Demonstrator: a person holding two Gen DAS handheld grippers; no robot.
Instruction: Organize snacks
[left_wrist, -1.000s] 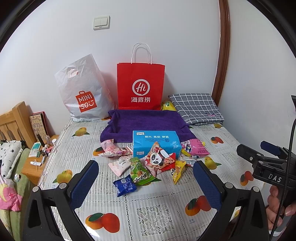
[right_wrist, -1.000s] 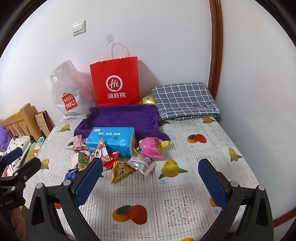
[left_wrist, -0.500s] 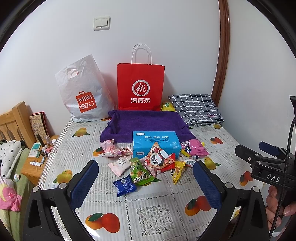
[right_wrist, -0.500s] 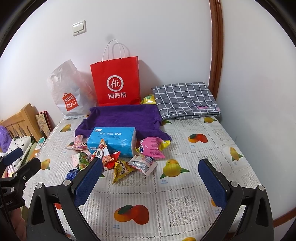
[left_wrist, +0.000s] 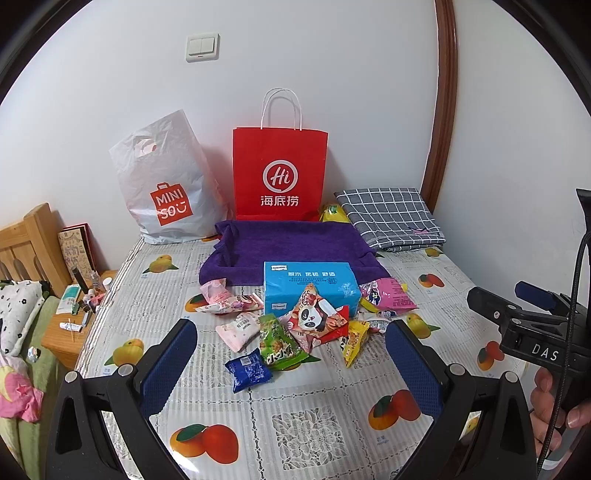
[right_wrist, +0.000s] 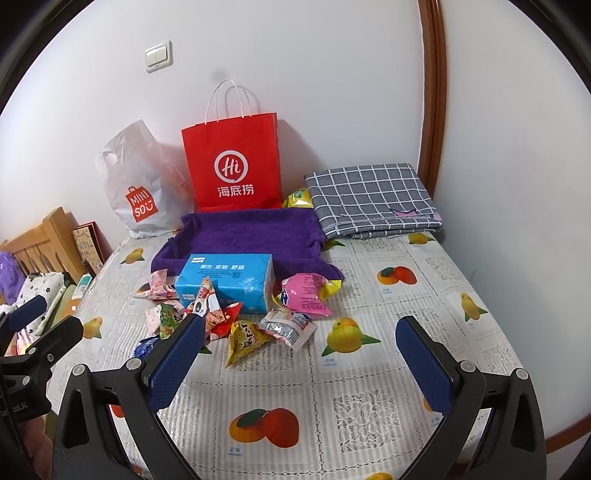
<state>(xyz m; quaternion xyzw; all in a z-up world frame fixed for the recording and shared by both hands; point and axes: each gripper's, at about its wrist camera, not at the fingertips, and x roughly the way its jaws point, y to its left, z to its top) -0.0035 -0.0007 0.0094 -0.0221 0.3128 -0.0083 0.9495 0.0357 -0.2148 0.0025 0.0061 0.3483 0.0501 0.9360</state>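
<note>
Both grippers hover above the near edge of the table, whose cloth (left_wrist: 303, 424) is printed with fruit. The left gripper (left_wrist: 291, 365) has its jaws spread wide, holding nothing; the right gripper (right_wrist: 299, 365) likewise has wide, empty jaws.

The snacks sit in a loose heap mid-table, in front of a blue tissue box (left_wrist: 310, 288) that lies just before a purple towel (left_wrist: 291, 247). Leaning on the box is a red panda-print packet (left_wrist: 314, 321); beside it lie a green packet (left_wrist: 277, 343), a blue packet (left_wrist: 247, 371), a pale pink packet (left_wrist: 240, 328) and a yellow triangular packet (right_wrist: 245, 338). To the right of the box rests a bright pink packet (right_wrist: 304, 295), with a clear-and-silver wrapper (right_wrist: 290, 328) in front of it — its print is too small to read.

At the back, against the wall, stand a red paper bag (left_wrist: 279, 173) and a white plastic bag (left_wrist: 166, 184). A folded checked cloth (right_wrist: 369, 199) lies in the far right corner, with something yellow (right_wrist: 297, 197) tucked beside it, possibly 1 more snack.
</note>
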